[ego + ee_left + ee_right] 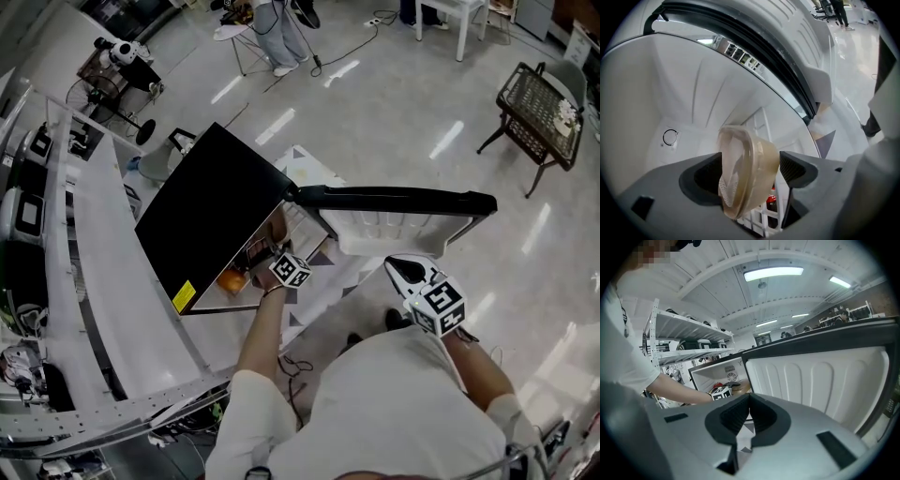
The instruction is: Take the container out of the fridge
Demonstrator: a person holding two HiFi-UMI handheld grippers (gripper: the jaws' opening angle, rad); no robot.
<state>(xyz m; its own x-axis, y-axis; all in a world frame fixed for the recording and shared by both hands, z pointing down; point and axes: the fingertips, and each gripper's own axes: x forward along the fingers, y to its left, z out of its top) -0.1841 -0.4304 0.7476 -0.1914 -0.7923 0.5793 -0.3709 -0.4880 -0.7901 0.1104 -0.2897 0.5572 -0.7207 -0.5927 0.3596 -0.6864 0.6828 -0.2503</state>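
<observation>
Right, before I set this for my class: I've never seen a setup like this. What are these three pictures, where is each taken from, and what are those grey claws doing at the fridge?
No robot here: a person holds a two-jaw gripper in each hand. The head view looks steeply down from their head at a black-topped fridge with its door swung open. The other two pictures come from a camera riding on each gripper. The left gripper reaches inside the fridge; its jaws stand wide apart either side of a translucent lidded container, not clearly squeezing it. The right gripper is shut and empty, facing the door's white inner side.
</observation>
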